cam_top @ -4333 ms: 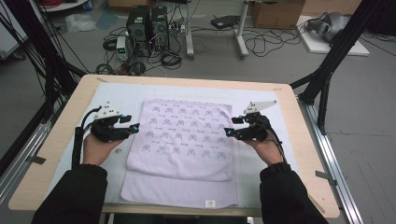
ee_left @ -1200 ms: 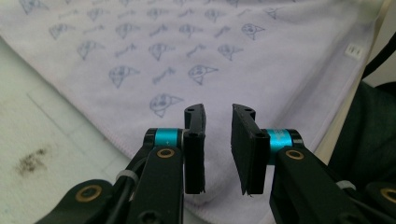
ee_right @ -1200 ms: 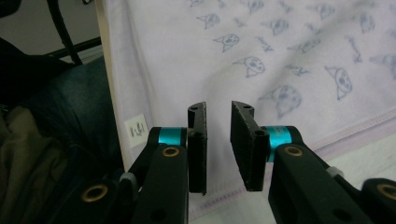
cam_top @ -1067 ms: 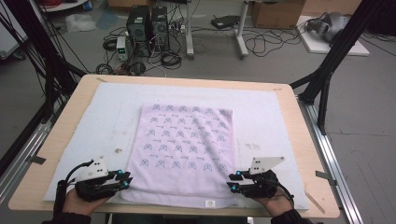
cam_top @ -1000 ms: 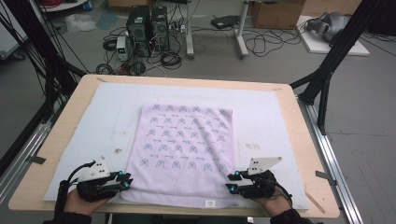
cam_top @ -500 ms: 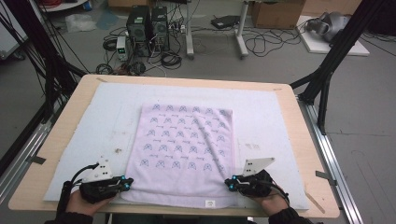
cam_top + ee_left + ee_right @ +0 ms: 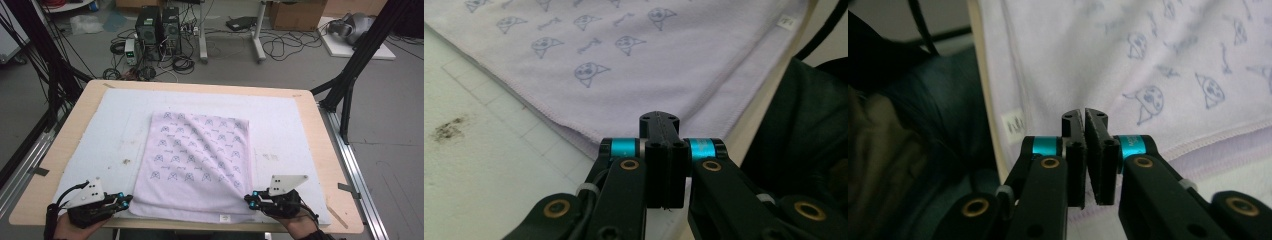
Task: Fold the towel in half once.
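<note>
Seemingly clamped on the lilac towel (image 7: 197, 162), left gripper (image 7: 125, 201) and right gripper (image 7: 251, 198) pinch its near corners, jaws narrowed.

Both hands came in at the bottom of the high view, well apart. The left gripper (image 7: 127, 200) pointed to the right with its jaws pressed flat together. The right gripper (image 7: 248, 199) pointed to the left, its jaws likewise closed, a thin slit between the tips.
</note>
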